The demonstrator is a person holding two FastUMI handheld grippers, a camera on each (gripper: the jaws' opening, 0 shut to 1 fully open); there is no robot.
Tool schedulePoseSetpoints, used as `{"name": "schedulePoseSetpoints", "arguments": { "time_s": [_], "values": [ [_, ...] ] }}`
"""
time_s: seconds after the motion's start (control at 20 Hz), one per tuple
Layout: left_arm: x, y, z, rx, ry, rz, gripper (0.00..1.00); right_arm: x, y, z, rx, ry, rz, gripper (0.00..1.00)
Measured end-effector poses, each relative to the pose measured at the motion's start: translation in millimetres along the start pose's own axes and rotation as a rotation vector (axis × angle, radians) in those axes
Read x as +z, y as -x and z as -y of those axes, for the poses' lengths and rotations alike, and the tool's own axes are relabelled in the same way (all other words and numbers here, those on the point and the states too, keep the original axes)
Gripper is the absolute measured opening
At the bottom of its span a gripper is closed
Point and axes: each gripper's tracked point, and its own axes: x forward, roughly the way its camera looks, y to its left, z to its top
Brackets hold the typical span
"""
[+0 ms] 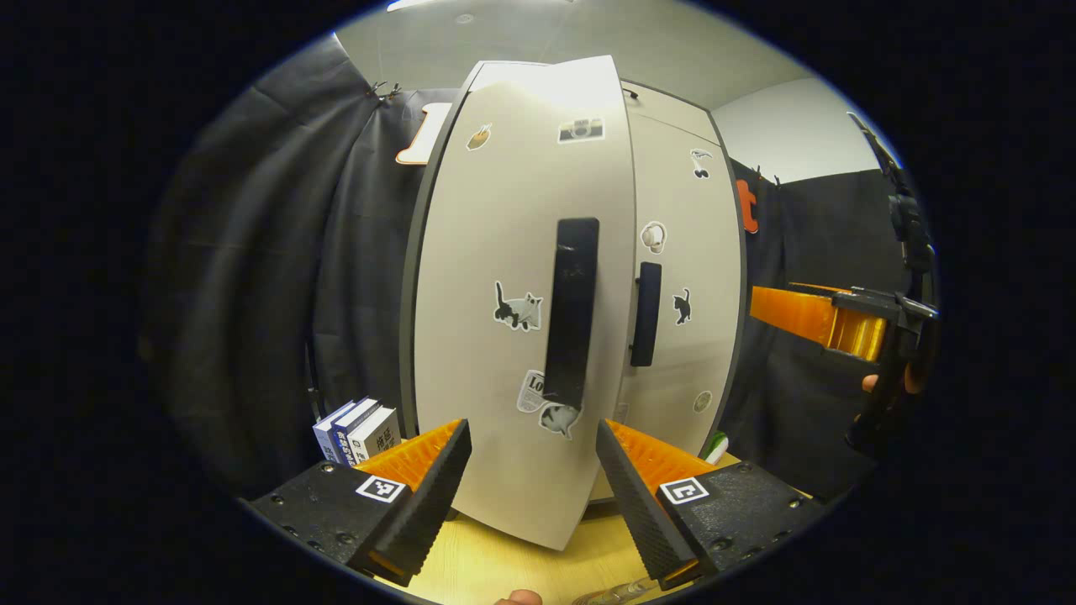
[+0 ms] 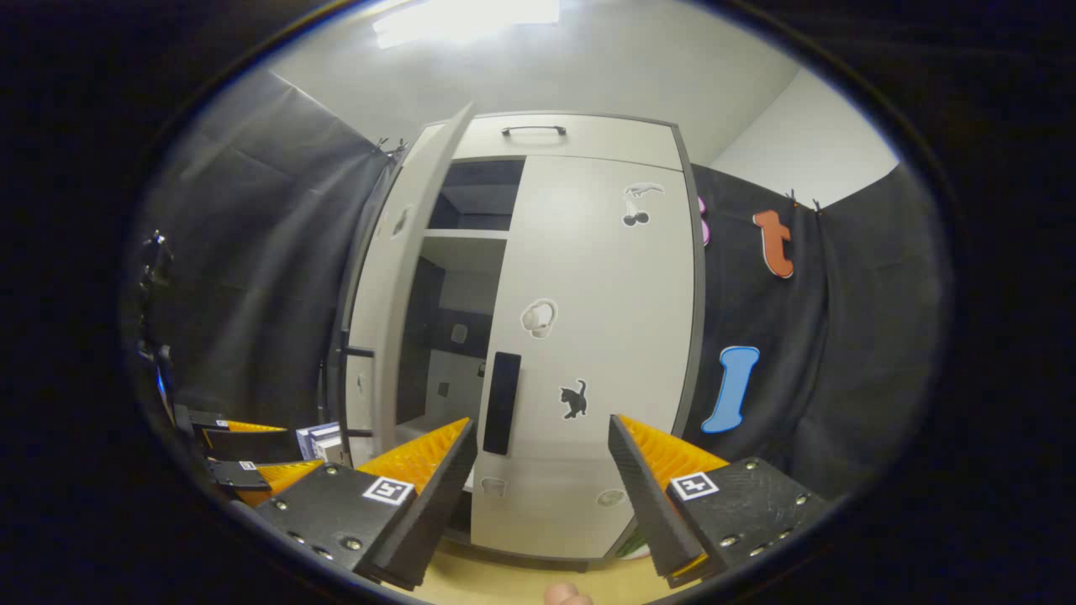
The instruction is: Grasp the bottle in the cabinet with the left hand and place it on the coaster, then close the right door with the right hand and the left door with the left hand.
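We find the left door (image 1: pixel 521 319) swung most of the way in, its long dark handle (image 1: pixel 572 311) straight ahead of our left gripper (image 1: pixel 531 496), whose fingers stand apart with nothing between them; we judge it sits there to push this last door home. The right door (image 2: pixel 588 353) lies flush with the cabinet (image 2: pixel 572 134), which fits the right gripper (image 2: pixel 542 496) hanging back from it, fingers apart and empty. At the near edge of the desk (image 1: pixel 487 563) a clear rim (image 1: pixel 614 595) shows, perhaps the bottle (too little shows to be sure). The right gripper view gives us the dark shelves behind the gap; the left gripper view gives the books (image 1: pixel 357 430) by the cabinet's left side.
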Motion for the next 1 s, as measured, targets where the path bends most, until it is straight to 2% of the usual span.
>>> {"name": "schedulePoseSetpoints", "arguments": {
  "time_s": [0.05, 0.1, 0.75, 0.8, 1.0],
  "values": [
    [3, 1, 1, 0.002, -0.002, 0.004, 0.89, 0, 1, 0, 0.001, 0.002, -0.001, 0.95],
    [4, 1, 1, 0.003, -0.005, 0.006, 0.94, 0, 2, 1, 0.001, 0.003, -0.002, 0.95],
    [23, 7, 9, 0.000, -0.028, 0.035, 0.94, -2, 10, 9, -0.006, -0.006, -0.008, 0.95],
    [25, 7, 10, 0.000, -0.032, 0.039, 0.94, -3, 11, 11, -0.008, -0.008, -0.008, 0.93],
    [32, 9, 15, -0.010, -0.037, 0.048, 0.94, -3, 16, 18, -0.020, -0.010, -0.008, 0.95]
  ]
}}
